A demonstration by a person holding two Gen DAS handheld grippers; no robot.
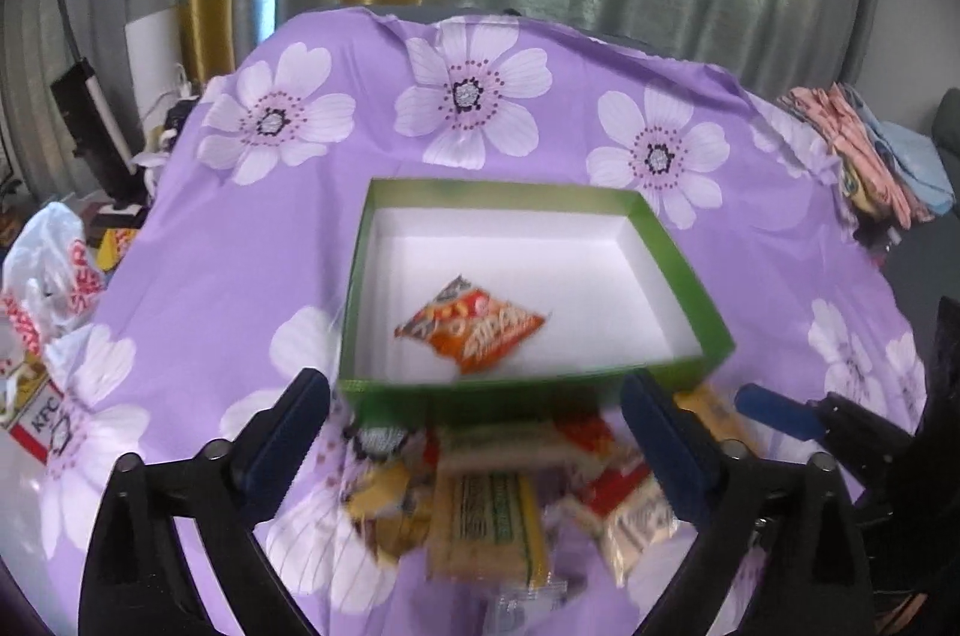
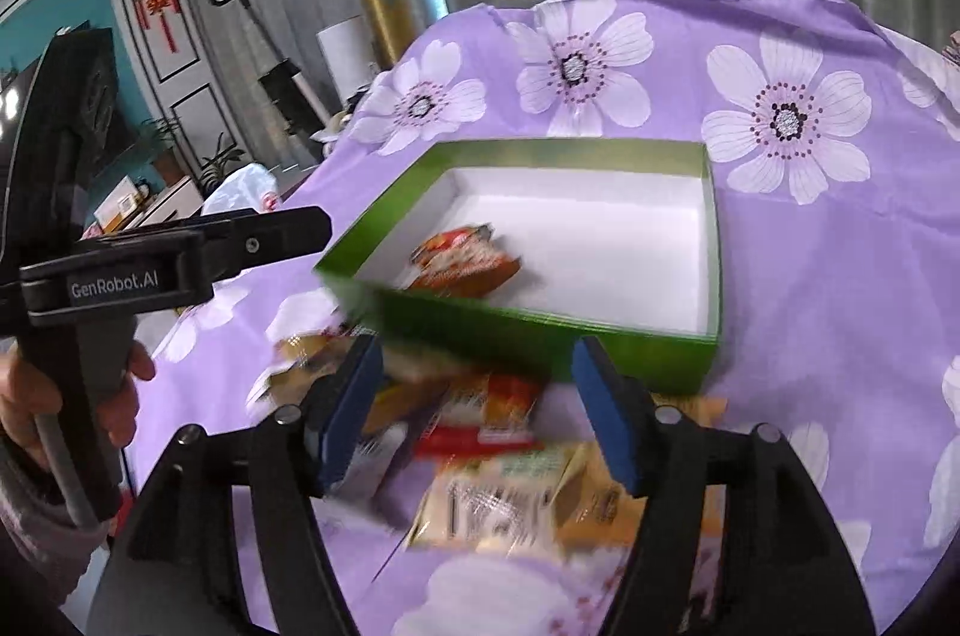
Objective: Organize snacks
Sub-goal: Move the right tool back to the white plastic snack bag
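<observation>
An open green box [image 1: 678, 252] with a white inside is set ahead of the left claw [image 1: 474, 438]. One orange snack packet [image 1: 471, 324] is laid flat inside. A blurred heap of snack packets [image 1: 486, 510] is spread between the claw's fingers.

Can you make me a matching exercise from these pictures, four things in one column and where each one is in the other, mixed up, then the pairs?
Things:
1. orange packet
2. green box
3. snack pile
4. KFC bag

Places:
A. on the purple cloth, in front of the box's near wall
B. off the cloth's left edge
C. inside the box
D. on the cloth, beyond the pile

Pairs: 1-C, 2-D, 3-A, 4-B
</observation>
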